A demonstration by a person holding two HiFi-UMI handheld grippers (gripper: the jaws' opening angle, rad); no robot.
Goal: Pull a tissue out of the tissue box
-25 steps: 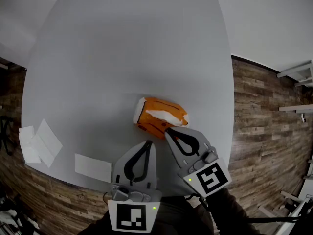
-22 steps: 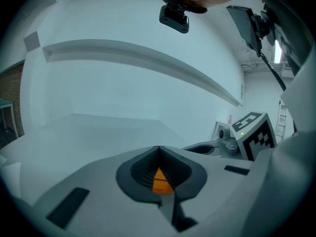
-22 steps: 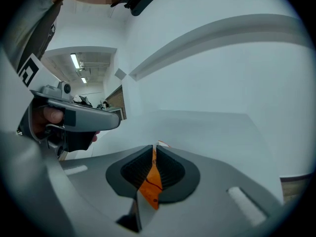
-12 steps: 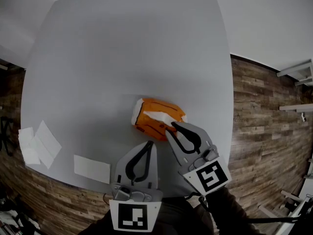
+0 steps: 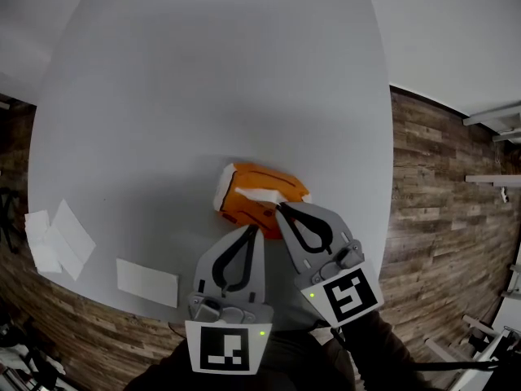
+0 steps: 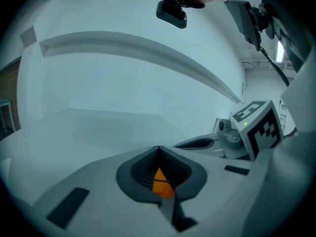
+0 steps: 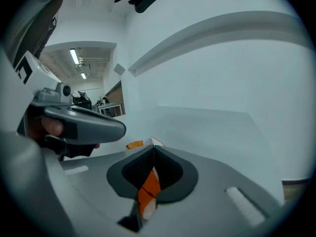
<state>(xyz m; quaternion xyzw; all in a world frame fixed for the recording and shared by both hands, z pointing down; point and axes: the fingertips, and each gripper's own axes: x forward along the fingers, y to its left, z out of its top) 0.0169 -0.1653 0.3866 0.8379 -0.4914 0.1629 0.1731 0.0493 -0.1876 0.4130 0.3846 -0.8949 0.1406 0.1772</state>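
Tissue box: the orange tissue box [image 5: 242, 208] lies on the grey counter [image 5: 203, 96] just ahead of you, near the front edge. A white tissue [image 5: 264, 194] shows at the slot on top.
Left jaws: your left gripper [image 5: 251, 231] has its jaws closed with nothing between them. The tips sit at the box's near edge — touching or just short, I cannot tell.
Right jaws: your right gripper [image 5: 280, 210] has just been closing and its jaws meet, tips at the near end of the white tissue. A sliver of white shows at the tips in the right gripper view, but whether a fold is really pinched is unclear.
Step in hand: the pinch on the tissue, I judge — the pull is not yet begun, since the tissue lies flat on the box.
Next move: draw the right gripper up and away from the slot, slowly, with the left tips pressing the box down so it does not lift. If the tissue slips free, reopen and bite deeper.
Off to the side: loose white sheets [image 5: 61, 236] lie at the counter's left edge, well apart.
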